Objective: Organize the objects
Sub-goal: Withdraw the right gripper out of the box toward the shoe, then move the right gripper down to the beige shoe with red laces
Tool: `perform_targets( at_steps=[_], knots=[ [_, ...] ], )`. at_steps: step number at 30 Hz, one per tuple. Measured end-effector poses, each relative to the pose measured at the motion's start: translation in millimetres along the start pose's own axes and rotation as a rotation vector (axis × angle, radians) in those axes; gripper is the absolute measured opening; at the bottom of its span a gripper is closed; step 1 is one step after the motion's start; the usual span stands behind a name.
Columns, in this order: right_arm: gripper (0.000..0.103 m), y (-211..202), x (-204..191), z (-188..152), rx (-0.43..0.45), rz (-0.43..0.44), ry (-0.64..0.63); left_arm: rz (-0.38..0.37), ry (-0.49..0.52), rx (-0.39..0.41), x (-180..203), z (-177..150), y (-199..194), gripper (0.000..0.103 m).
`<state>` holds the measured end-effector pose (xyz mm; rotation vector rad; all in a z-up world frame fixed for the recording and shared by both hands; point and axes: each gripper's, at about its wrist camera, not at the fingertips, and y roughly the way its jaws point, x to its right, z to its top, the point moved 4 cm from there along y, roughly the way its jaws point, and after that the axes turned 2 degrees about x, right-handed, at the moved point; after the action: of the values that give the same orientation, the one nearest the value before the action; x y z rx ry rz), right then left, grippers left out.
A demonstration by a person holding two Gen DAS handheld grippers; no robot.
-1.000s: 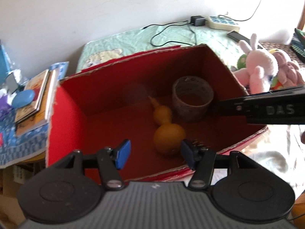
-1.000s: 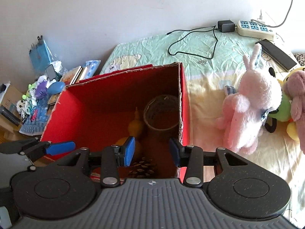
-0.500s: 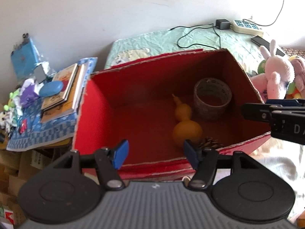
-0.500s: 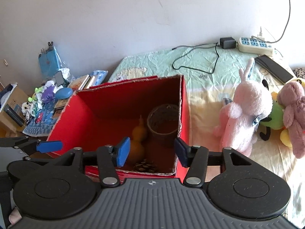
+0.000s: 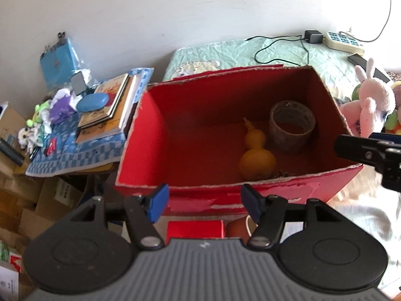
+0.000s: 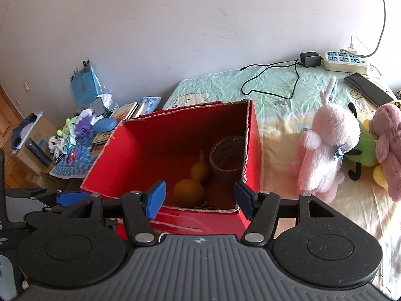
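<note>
A red cardboard box (image 5: 147,140) (image 6: 250,135) stands open on the bed. Inside lie an orange gourd (image 5: 257,156) (image 6: 190,186), a wide tape roll (image 5: 292,123) (image 6: 226,156) and a pine cone (image 5: 283,173) (image 6: 204,204) near the front wall. My left gripper (image 5: 204,202) hovers in front of the box's near wall, open and empty. My right gripper (image 6: 199,199) hangs over the box's near right corner; its jaws are opening and nothing is between them. Its black finger (image 5: 361,148) shows at the right edge of the left wrist view.
Plush toys (image 6: 328,150) (image 5: 371,105) lie on the bed right of the box. A power strip (image 6: 345,61), charger cable (image 6: 273,80) and dark remote (image 6: 367,89) sit farther back. Left of the bed a cluttered side table holds books (image 5: 105,110) and small items above cardboard boxes (image 5: 37,205).
Both grippers have drawn back and up from the box, so more of the room shows. The right gripper's jaws have spread wider. The pine cone stays inside the box.
</note>
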<state>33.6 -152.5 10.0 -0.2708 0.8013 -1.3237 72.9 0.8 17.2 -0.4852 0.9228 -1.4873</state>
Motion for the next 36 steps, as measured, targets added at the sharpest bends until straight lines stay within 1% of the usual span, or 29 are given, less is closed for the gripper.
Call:
perform_targets(
  at_steps=[8,20,24,36],
  knots=[
    [0.063,-2,-3,-7,-0.028,0.044,-0.022,0.026,-0.023,-0.020,1,-11,-4,0.067],
    [0.063,4,3,-28,-0.118,0.085,0.009,0.039,-0.030,-0.084,8,-31,3,0.067],
    [0.063,7,2,-35,-0.144,0.086,0.013,0.035,-0.025,-0.107,10,-36,8,0.068],
    [0.063,19,9,-51,-0.221,0.080,0.037,0.021,-0.011,-0.178,19,-51,24,0.074]
  ],
)
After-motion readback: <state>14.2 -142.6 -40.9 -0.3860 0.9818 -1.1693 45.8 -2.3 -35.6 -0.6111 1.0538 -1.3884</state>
